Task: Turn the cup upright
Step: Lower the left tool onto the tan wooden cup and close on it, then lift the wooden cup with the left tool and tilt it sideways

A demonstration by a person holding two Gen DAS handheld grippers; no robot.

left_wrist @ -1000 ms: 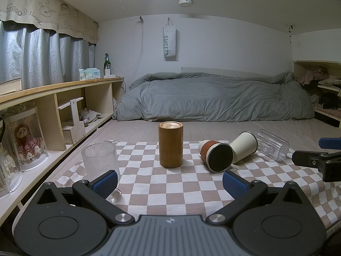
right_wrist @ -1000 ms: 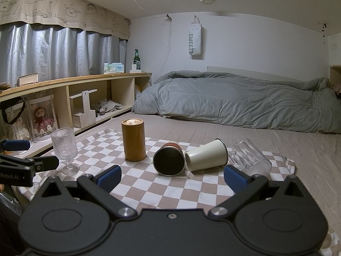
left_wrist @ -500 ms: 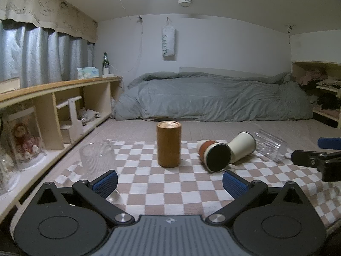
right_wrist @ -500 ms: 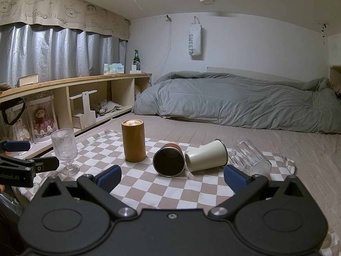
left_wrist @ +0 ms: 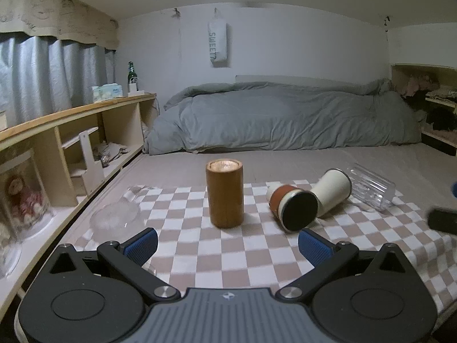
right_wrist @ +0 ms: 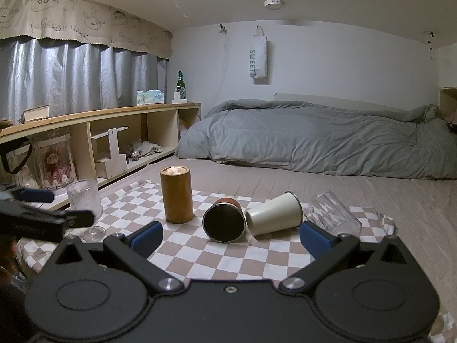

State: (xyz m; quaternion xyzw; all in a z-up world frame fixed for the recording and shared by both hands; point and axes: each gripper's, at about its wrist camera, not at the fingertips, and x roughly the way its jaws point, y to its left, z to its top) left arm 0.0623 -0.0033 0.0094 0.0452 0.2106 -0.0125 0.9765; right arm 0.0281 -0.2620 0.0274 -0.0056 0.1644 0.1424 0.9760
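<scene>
On a checkered cloth [left_wrist: 228, 251] three cups lie on their sides: a brown cup with a dark mouth [left_wrist: 292, 207] [right_wrist: 225, 218], a cream cup [left_wrist: 332, 191] [right_wrist: 274, 217], and a clear ribbed glass [left_wrist: 372, 190] [right_wrist: 334, 214]. A tall wooden cylinder cup [left_wrist: 225, 193] [right_wrist: 176, 194] stands upright. A stemmed ribbed glass [right_wrist: 85, 204] stands at the left, blurred in the left wrist view [left_wrist: 115, 220]. My left gripper [left_wrist: 227, 244] is open and empty, near the cloth's front. My right gripper [right_wrist: 230, 237] is open and empty, in front of the lying cups.
A wooden shelf [right_wrist: 85, 131] with a doll box runs along the left. A bed with a grey duvet [left_wrist: 285, 123] lies behind the cloth. The left gripper shows at the left edge of the right wrist view [right_wrist: 42, 214].
The left gripper has risen and moved forward, tilting down over the cloth; its view is blurred. The right gripper has barely moved. All cups lie as before.
</scene>
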